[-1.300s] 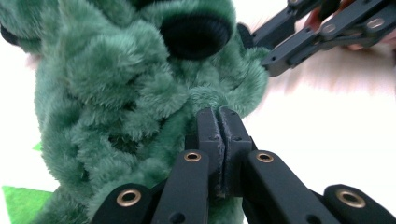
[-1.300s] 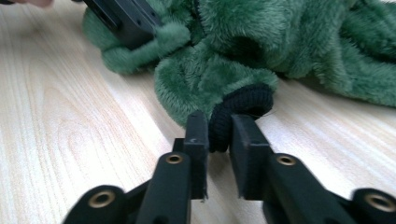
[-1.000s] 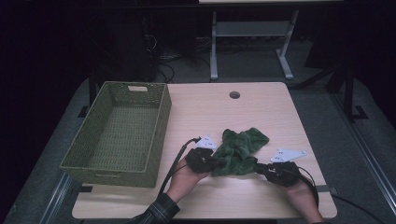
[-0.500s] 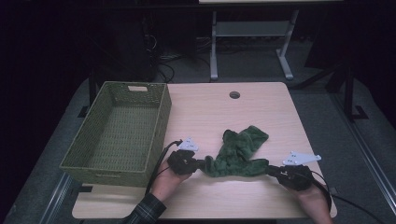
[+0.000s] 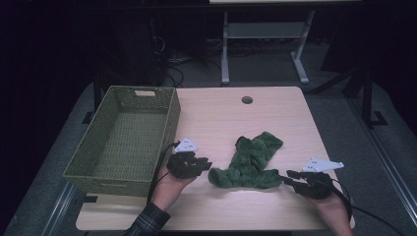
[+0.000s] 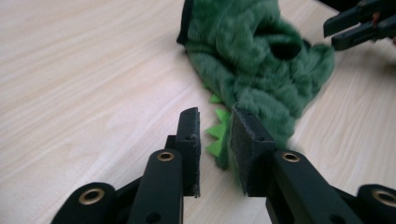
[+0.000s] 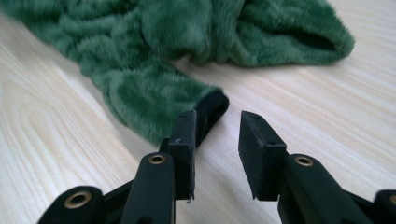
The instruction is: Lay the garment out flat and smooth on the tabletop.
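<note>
High view: green plush garment (image 5: 250,164) lies on the table (image 5: 221,118) right of the wicker basket (image 5: 125,137), between your left gripper (image 5: 201,164) and right gripper (image 5: 290,176).

Left gripper view: your jaws have just been opening; green spikes sit in the gap, unpinched.

Right gripper view: jaws just opened, apart; dark cuff (image 7: 211,106) lies just ahead, unheld.

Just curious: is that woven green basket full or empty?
Empty: the woven green basket shows bare wicker floor inside; the fuzzy green garment lies outside on the table.
</note>
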`<state>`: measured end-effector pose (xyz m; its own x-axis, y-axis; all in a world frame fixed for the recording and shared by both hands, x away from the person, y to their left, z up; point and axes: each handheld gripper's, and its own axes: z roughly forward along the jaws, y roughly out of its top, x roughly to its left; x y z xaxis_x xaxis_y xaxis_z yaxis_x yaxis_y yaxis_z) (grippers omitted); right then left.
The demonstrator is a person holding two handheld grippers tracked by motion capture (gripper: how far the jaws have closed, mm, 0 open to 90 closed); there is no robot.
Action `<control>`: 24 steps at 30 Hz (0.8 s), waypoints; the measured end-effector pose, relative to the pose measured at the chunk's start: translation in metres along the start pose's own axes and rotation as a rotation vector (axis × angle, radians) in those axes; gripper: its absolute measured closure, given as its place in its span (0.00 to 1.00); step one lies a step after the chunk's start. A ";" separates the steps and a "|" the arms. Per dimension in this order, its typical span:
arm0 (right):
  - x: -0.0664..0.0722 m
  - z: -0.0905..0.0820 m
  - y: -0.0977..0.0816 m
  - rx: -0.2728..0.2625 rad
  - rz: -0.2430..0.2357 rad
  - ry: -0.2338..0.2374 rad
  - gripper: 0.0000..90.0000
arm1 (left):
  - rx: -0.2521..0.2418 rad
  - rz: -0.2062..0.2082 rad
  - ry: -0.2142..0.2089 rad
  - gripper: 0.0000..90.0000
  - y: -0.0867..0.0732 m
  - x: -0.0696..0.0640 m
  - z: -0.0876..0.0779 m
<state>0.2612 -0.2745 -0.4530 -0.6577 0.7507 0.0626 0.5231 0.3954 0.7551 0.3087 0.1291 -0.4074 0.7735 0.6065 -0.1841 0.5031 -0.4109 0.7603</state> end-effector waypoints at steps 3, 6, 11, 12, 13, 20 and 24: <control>0.001 -0.002 0.002 -0.019 0.002 0.008 0.80 | -0.010 0.014 -0.034 0.87 0.004 -0.006 -0.004; 0.005 -0.001 0.005 -0.029 -0.010 0.029 0.87 | 0.003 0.029 -0.064 1.00 0.005 -0.011 -0.003; 0.013 0.006 0.010 -0.008 -0.034 0.065 0.97 | 0.066 0.057 -0.124 1.00 0.001 -0.026 0.014; 0.014 0.008 0.011 -0.002 -0.040 0.072 0.98 | 0.094 0.065 -0.133 1.00 -0.002 -0.030 0.022; 0.014 0.009 0.011 0.006 -0.049 0.072 0.98 | 0.104 0.068 -0.134 1.00 -0.004 -0.031 0.025; 0.016 0.020 0.011 0.053 -0.064 0.078 0.98 | 0.202 0.100 -0.053 1.00 -0.016 -0.024 0.045; 0.017 0.029 0.011 0.106 -0.084 0.052 0.98 | 0.253 0.089 -0.024 1.00 -0.021 -0.011 0.050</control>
<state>0.2715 -0.2422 -0.4624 -0.7274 0.6852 0.0383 0.5179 0.5114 0.6857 0.3085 0.0967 -0.4527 0.8264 0.5453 -0.1407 0.5107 -0.6204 0.5952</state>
